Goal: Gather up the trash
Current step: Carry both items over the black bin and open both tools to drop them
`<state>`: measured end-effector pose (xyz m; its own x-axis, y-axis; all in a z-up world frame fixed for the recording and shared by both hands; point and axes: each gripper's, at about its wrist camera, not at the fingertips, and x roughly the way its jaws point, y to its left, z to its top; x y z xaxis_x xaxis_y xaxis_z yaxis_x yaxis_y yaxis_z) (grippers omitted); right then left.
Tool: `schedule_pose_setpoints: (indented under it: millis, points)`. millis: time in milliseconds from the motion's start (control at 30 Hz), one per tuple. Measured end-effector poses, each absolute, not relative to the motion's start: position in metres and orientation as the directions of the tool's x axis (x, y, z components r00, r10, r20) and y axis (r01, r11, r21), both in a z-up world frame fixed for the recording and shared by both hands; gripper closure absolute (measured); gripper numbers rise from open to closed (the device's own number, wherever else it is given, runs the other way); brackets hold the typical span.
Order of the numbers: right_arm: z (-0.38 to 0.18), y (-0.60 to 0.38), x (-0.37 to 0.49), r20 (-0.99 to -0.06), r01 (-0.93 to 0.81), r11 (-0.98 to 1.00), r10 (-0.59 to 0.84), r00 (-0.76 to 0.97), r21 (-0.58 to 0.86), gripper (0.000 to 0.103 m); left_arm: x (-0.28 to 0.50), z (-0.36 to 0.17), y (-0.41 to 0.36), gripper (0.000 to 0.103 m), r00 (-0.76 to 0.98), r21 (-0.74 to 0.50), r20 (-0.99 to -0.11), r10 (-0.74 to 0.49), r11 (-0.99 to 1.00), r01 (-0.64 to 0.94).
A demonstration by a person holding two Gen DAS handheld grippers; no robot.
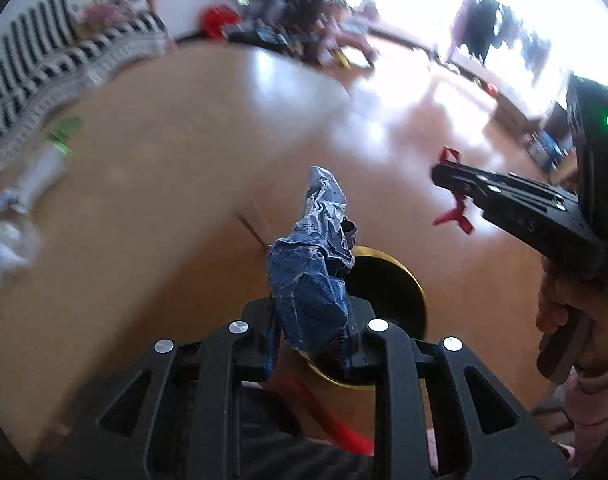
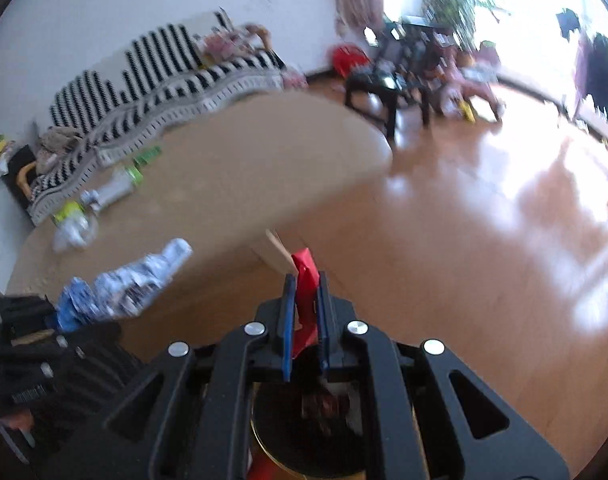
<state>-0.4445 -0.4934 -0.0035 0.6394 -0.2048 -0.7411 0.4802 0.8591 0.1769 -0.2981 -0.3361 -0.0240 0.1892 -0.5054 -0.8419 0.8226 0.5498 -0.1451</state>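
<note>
Left tool (image 1: 310, 320) clamped on crumpled blue wrapper (image 1: 312, 264), frame centre; right tool (image 2: 306, 312) clamped on red scrap (image 2: 306, 280). Bin (image 1: 400, 280) below both.

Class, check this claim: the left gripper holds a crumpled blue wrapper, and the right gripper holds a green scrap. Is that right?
Not quite. The scrap in the right gripper is red, not green, as the right wrist view shows. The left gripper does hold a crumpled blue wrapper.
</note>
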Motion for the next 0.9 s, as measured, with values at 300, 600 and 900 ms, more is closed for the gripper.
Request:
schedule_pose_setpoints:
  millis: [300,600,900]
  points:
    - [-0.092,-0.507,-0.469,-0.863,0.556,0.814,-0.151,0.483,0.169,0.093,-0.333,-0.115,-0.371,0.081,0.001,-0.234,-0.912,-0.411,0.521,0.821]
    - [-0.116,-0.503,-0.460,-0.896,0.571,0.800,-0.103,0.433,0.184,0.093,-0.327,-0.148,-0.366,0.081,-0.064,-0.254,-0.937,-0.343,0.546,0.799]
    - [-0.116,-0.512,-0.455,-0.900,0.564,0.805,-0.092,0.426,0.185,0.093,-0.322,-0.147,-0.364,0.081,-0.077,-0.270,-0.933,-0.351,0.541,0.796]
